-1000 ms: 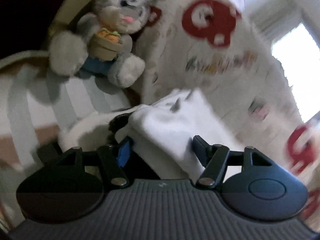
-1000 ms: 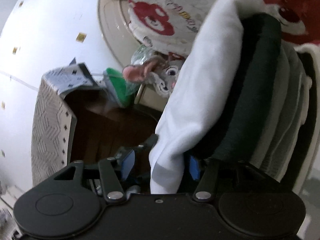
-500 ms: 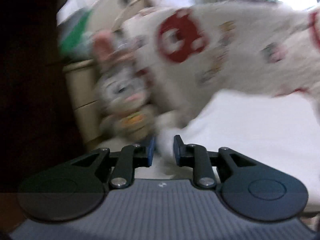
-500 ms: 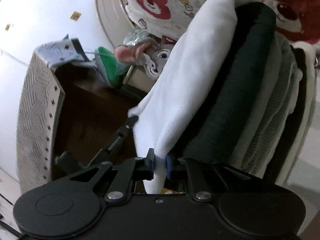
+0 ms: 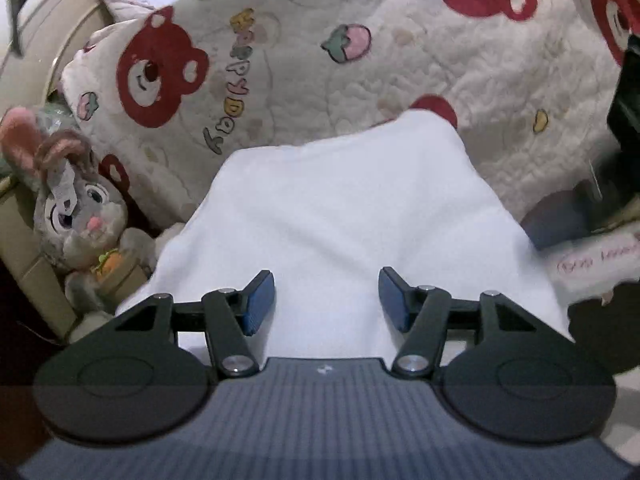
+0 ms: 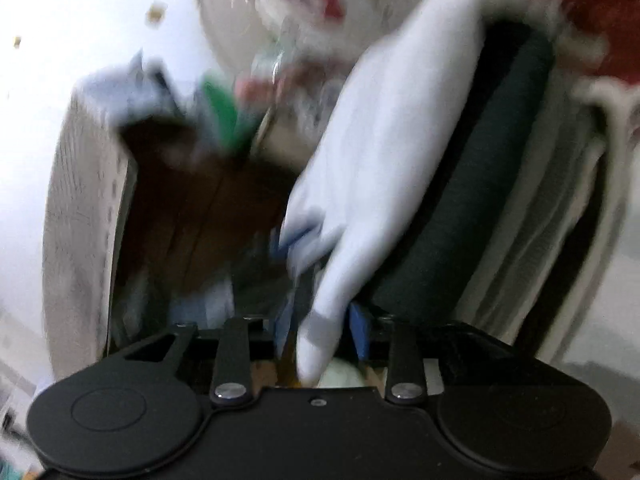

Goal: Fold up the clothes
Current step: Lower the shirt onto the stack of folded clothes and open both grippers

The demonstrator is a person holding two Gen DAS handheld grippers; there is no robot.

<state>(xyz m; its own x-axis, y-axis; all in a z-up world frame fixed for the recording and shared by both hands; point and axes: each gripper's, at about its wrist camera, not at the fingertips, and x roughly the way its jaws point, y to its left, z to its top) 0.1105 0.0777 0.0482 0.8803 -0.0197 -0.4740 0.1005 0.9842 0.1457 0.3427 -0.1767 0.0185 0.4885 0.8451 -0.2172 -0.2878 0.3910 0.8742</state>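
The white garment (image 5: pixel 348 216) lies on top of a pile of folded clothes (image 6: pixel 500 184), in front of a quilt (image 5: pixel 400 60) printed with red bears. The left gripper (image 5: pixel 326 298) hangs above the near edge of the garment; its jaws are opening and stand well apart, and no cloth is pinched between the blue pads. The right gripper (image 6: pixel 322 334) is at a corner of the same garment. Its jaws are opening too; a tongue of white cloth hangs between the pads, but they seem not to press on it.

I judge the step is letting go of the folded piece. To do it well, both hands should open fully and draw straight back, so that no corner is dragged off the pile.

The left view shows the flat top of the garment and a plush rabbit (image 5: pixel 76 216) beside it. Only the right view, though blurred, shows the layers under it: dark green, grey and white.
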